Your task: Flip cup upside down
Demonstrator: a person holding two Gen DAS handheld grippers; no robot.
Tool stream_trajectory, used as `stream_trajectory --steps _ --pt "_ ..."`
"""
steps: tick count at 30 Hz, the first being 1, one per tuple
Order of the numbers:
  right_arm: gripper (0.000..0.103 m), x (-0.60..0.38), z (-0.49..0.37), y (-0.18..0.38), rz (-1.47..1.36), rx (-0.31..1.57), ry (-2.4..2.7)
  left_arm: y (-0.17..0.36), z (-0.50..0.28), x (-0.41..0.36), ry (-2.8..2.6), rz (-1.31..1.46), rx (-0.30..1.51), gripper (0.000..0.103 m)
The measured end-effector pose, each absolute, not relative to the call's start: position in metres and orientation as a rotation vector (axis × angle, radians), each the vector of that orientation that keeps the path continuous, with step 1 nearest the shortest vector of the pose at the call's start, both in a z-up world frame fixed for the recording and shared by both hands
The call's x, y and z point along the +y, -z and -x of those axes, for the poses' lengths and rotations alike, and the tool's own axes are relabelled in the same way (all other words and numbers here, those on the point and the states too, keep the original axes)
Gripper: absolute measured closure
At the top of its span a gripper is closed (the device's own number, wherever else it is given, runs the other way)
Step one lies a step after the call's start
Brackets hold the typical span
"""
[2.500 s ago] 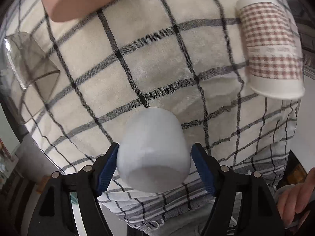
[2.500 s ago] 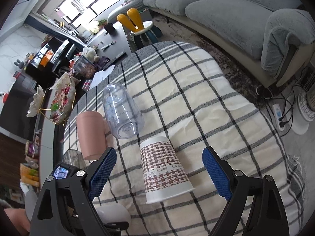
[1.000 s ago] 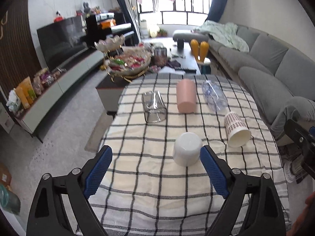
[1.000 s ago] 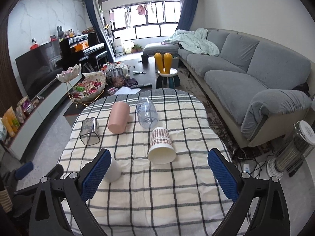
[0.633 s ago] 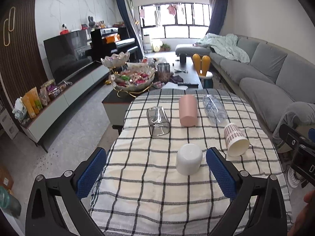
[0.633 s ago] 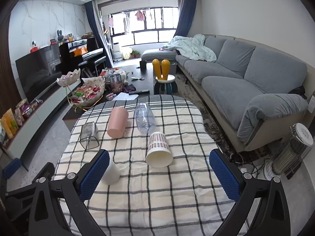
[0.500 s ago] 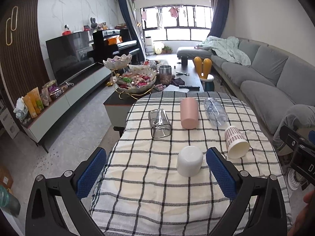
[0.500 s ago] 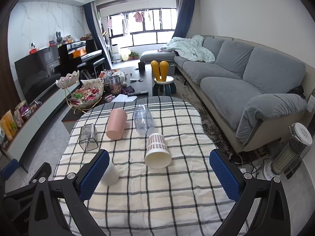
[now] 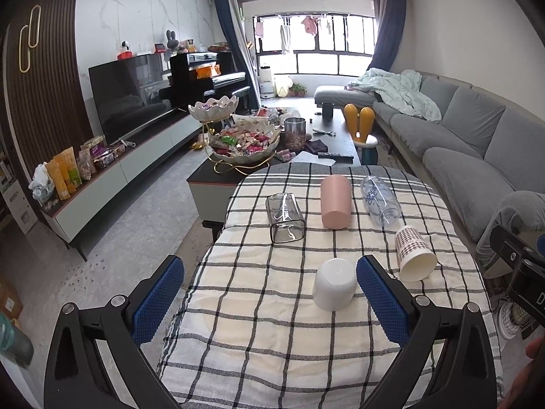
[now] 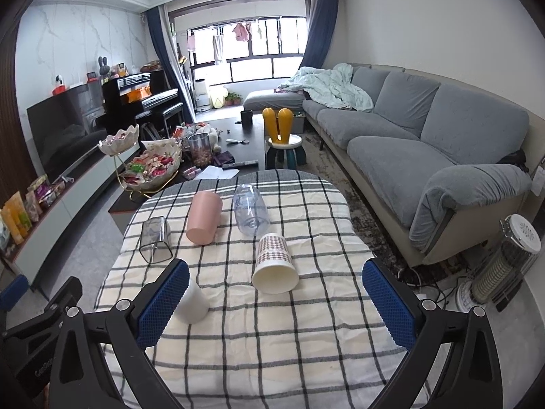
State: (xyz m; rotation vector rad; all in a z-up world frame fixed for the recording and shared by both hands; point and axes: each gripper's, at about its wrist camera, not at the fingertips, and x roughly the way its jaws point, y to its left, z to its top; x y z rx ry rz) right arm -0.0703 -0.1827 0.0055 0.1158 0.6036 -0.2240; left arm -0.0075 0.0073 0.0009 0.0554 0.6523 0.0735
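While looking along the fingers from above the near end of the desk [image 9: 272,341], finds the left tool [image 9: 269,269] spread wide and gripping nothing, and the right tool [image 10: 276,269] likewise wide and empty. Places the white cup [image 9: 333,284] ahead of the left tool, showing just inside its right finger, mouth down on the checked cloth [image 9: 238,293] with base up, touched by neither finger. Judges that flip complete. Records four others lying on their sides farther ahead: paper cup [image 9: 414,255] off to the right with its open mouth toward the tools, then pink cup [image 9: 335,201], clear glass [image 9: 284,218] and clear plastic cup [image 9: 379,201] in a row beyond.

Flags the following hazards:
- Could topple the white cup by swinging the left tool sideways at low height.
- Could send the paper cup rolling toward the right edge of the desk by nudging instead of clamping.
- Could crush its thin wall by closing hard.
- Could drag the cloth, and every cup with it, by snagging a fold with a fingertip.

Cannot tell whether the cloth is anchored.
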Motion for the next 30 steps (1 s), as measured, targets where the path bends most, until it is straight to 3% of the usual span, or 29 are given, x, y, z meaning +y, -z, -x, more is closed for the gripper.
stream_trajectory --steps 30 --pt "0.001 -0.1811 0.0711 -0.0060 -0.120 0.604 0.226 0.0021 0.0067 0.0095 -0.078 -0.059 0.651 0.000"
